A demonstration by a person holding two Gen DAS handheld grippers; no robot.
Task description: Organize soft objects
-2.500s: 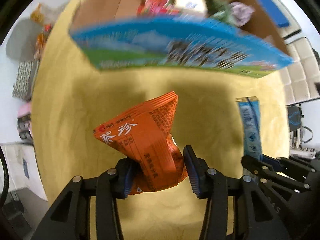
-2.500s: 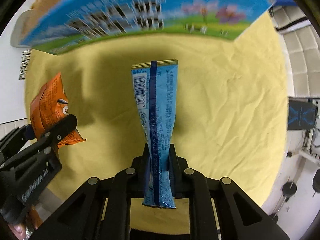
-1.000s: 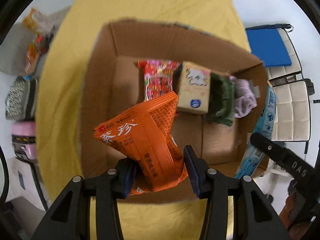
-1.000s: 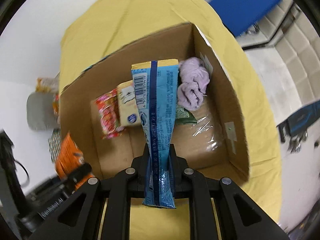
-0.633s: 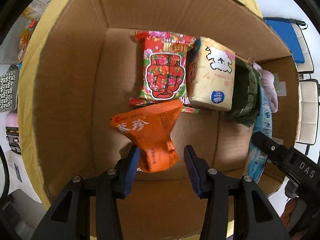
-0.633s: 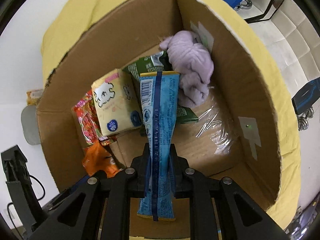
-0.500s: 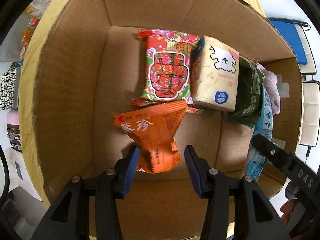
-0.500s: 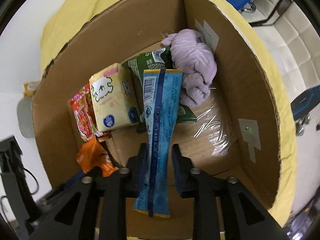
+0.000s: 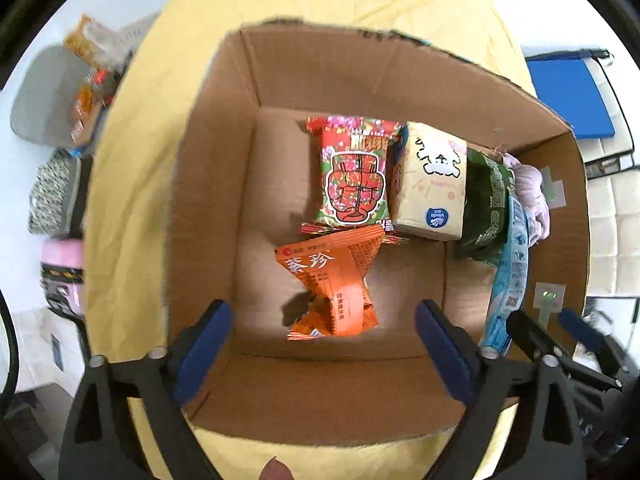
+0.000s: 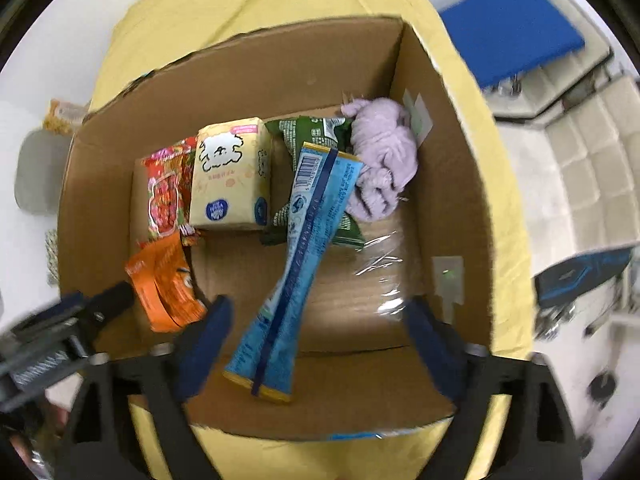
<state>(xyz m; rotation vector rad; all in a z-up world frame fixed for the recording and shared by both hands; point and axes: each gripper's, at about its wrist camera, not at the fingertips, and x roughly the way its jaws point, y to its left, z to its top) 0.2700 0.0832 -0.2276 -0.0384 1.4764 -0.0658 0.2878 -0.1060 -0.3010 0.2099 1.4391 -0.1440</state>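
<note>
Now both grippers, left (image 9: 322, 344) & right (image 10: 316, 344), fingers apart over cardboard box (image 9: 208, 184) on yellow cloth (image 9: 132, 184).

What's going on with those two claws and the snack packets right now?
Left gripper open, right gripper open. Orange packet and blue packet loose inside cardboard box. Nothing in the way.

"茶珍" on the orange packet (image 9: 332, 280)
</note>
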